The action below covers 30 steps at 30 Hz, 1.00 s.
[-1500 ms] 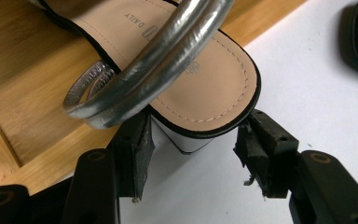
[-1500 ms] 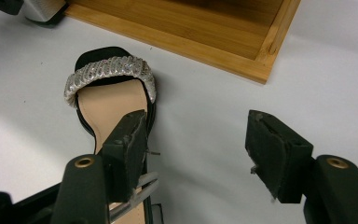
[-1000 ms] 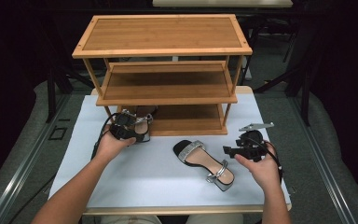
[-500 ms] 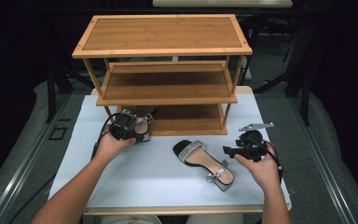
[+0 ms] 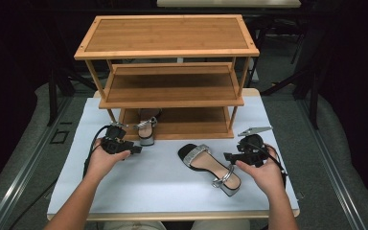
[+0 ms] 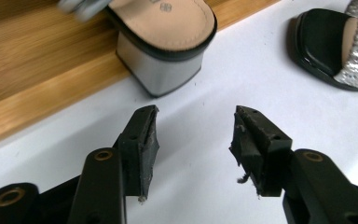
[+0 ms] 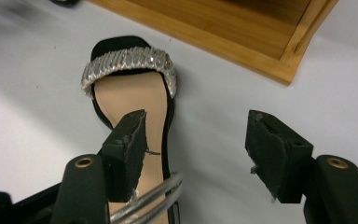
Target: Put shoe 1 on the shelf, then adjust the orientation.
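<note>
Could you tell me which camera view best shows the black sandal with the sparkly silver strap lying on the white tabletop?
The high view: the black sandal with the sparkly silver strap shows whole there, toe to heel. The right gripper view shows its toe, strap and tan insole close up, partly behind a jaw. The left gripper view catches its toe end at the frame edge.

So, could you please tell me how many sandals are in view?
2: one sandal sits at the rack's bottom shelf, heel out; the other sandal lies on the white table.
</note>
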{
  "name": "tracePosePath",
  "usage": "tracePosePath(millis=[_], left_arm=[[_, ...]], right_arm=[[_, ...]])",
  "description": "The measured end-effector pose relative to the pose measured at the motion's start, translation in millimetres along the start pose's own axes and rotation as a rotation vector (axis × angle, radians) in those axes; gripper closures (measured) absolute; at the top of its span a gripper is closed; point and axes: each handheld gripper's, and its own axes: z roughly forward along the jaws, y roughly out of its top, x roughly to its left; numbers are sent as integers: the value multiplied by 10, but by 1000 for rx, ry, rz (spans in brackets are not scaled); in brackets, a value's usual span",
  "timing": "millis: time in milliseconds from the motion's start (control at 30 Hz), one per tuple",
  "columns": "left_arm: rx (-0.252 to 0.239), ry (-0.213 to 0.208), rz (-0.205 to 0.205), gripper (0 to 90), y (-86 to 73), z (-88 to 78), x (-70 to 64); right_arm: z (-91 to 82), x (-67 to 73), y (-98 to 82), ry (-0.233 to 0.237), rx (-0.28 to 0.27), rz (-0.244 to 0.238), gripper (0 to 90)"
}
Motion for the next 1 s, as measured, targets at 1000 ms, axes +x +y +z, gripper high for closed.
tracePosePath(millis=[1000], left_arm=[[21, -37, 35, 500, -217, -506, -61]], right_arm=[[205, 283, 251, -16, 260, -167, 380]])
